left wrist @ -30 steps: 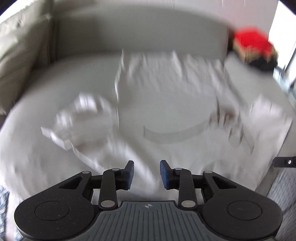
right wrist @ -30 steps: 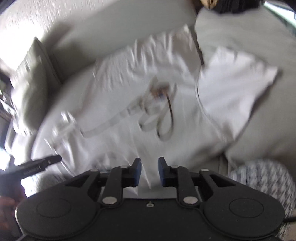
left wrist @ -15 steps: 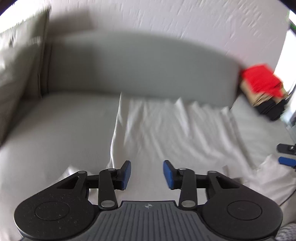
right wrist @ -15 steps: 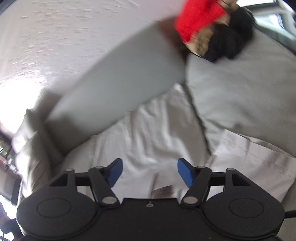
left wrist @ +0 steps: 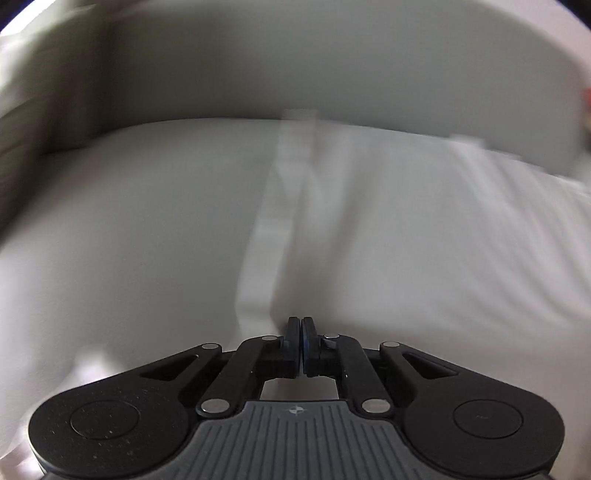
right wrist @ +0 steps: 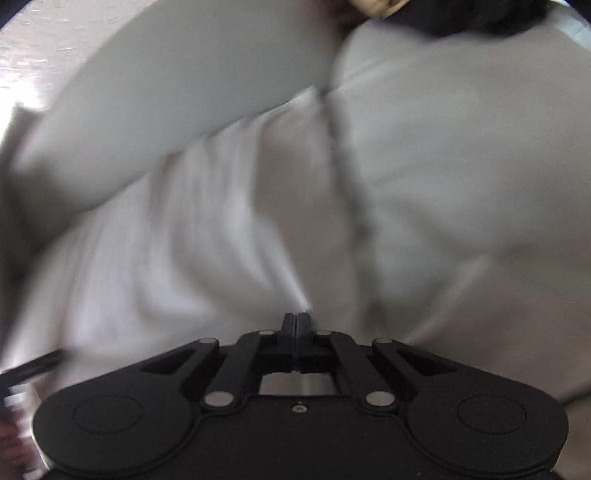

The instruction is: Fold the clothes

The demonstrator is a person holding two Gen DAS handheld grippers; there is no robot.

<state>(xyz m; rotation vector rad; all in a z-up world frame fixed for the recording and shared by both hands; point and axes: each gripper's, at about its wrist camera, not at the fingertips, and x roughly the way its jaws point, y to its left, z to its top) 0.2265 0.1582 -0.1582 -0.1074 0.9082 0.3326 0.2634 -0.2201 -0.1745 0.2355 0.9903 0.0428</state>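
A white garment [left wrist: 424, 229] lies spread on the grey sofa seat, blurred by motion. Its left edge [left wrist: 266, 236] runs straight down to my left gripper [left wrist: 301, 326], which is shut with the cloth pinched at its tips. In the right wrist view the same white garment [right wrist: 192, 236] is wrinkled, and a raised ridge of cloth [right wrist: 295, 288] leads into my right gripper [right wrist: 295, 318], shut on it. The lower part of the garment is hidden under both grippers.
The grey sofa backrest [left wrist: 314, 62] rises close behind the garment. A grey seat cushion [right wrist: 461, 147] lies to the right, with dark and tan clothes [right wrist: 443, 14] piled at its far end. The other gripper's dark tip [right wrist: 33, 365] shows at the left edge.
Both grippers have dropped low to the garment and gone from open to shut on its cloth. The views have closed in on the sofa seat.
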